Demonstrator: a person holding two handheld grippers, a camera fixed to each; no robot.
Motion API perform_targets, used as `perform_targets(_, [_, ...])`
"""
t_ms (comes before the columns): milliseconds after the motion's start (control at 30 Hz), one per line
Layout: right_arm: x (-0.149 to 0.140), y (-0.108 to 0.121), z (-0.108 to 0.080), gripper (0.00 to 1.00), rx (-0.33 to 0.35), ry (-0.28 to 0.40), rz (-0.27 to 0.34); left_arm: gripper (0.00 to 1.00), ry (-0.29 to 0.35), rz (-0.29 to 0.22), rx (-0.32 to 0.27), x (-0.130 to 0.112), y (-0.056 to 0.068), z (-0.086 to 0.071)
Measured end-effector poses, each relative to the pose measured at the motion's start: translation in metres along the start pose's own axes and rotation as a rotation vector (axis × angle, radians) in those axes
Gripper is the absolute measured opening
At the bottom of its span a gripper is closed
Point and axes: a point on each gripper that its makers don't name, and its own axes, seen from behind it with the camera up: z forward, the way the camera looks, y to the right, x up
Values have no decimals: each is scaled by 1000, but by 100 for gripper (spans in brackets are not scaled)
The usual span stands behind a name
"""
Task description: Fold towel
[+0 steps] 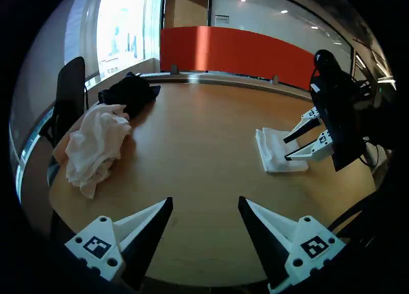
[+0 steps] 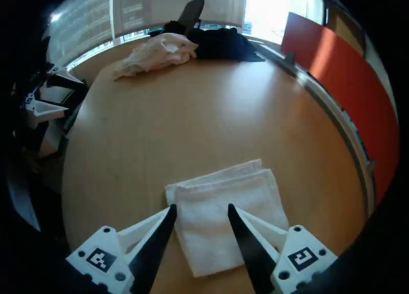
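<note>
A broad, rounded wooden tabletop [image 1: 204, 140] runs from the window side to a long red panel [image 1: 235, 51] along its far edge. Near the window a crumpled heap of white cloth [image 1: 97, 140] lies just beside a dark bundle of cloth [image 1: 130, 92]. Well apart from both, the folded white towel [image 2: 225, 191] lies flat as a neat rectangle on the tabletop. The right claw [image 2: 201, 206] hangs released over the towel's near edge, fingers spread, gripping nothing. The left claw [image 1: 204, 199] is likewise released, over bare wood, facing across the tabletop.
</note>
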Motion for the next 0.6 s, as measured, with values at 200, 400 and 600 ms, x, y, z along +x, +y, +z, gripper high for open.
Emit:
perform_targets(200, [-17,2,-7,77,-26,-6,37,95,4,8,-4,3,0,1])
perform_targets(400, [-48,2,-17,78,-68,-35,81,95,3,16,-10,3,2,3])
perform_targets(600, [-81,-1,-29,77,-101,-61,142,95,2,28,-18,5,6,4])
